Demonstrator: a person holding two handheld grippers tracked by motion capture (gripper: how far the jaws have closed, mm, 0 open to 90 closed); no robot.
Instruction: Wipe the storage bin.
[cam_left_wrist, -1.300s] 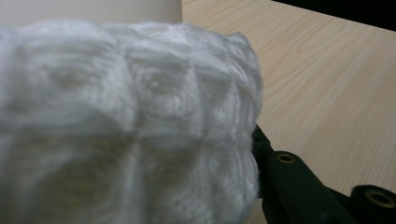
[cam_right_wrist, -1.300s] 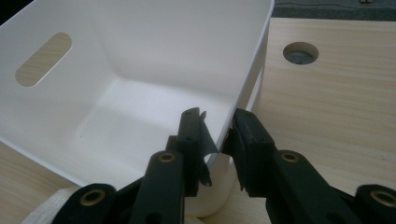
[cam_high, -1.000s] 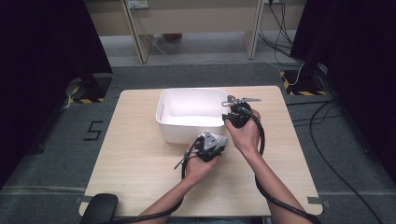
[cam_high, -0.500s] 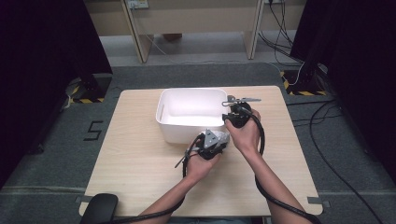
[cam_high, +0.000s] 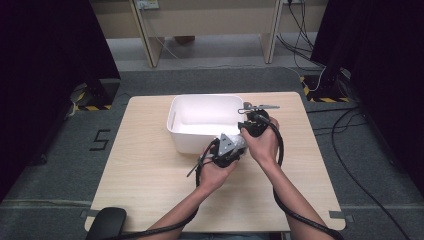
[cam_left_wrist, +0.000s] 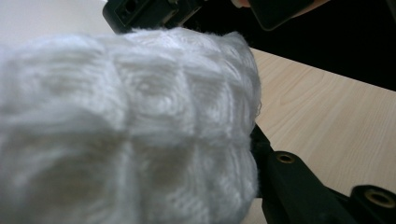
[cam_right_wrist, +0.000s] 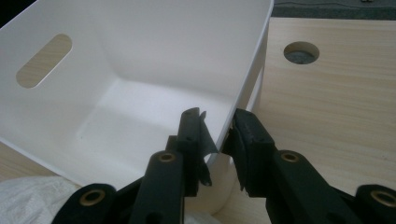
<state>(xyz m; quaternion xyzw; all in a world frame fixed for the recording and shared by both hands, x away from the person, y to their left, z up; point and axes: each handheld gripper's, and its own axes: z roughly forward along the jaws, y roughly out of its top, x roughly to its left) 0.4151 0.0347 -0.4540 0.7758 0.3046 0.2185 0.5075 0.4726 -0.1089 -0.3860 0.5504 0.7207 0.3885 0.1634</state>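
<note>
Left hand-held gripper (cam_high: 234, 145), pinching a white cloth (cam_left_wrist: 126, 126), has risen toward the tub (cam_high: 200, 137) rim.

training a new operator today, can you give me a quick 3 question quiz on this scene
1. True or false: the right gripper has its jaws on the wall of the white bin.
2. What does the left gripper hold? A) a white cloth B) a metal spoon C) a red cup
3. Is anything lying inside the bin?

Key
1. True: one jaw stands inside the wall, one outside.
2. A: the white cloth is held in its jaws.
3. No, its floor looks bare.
</note>
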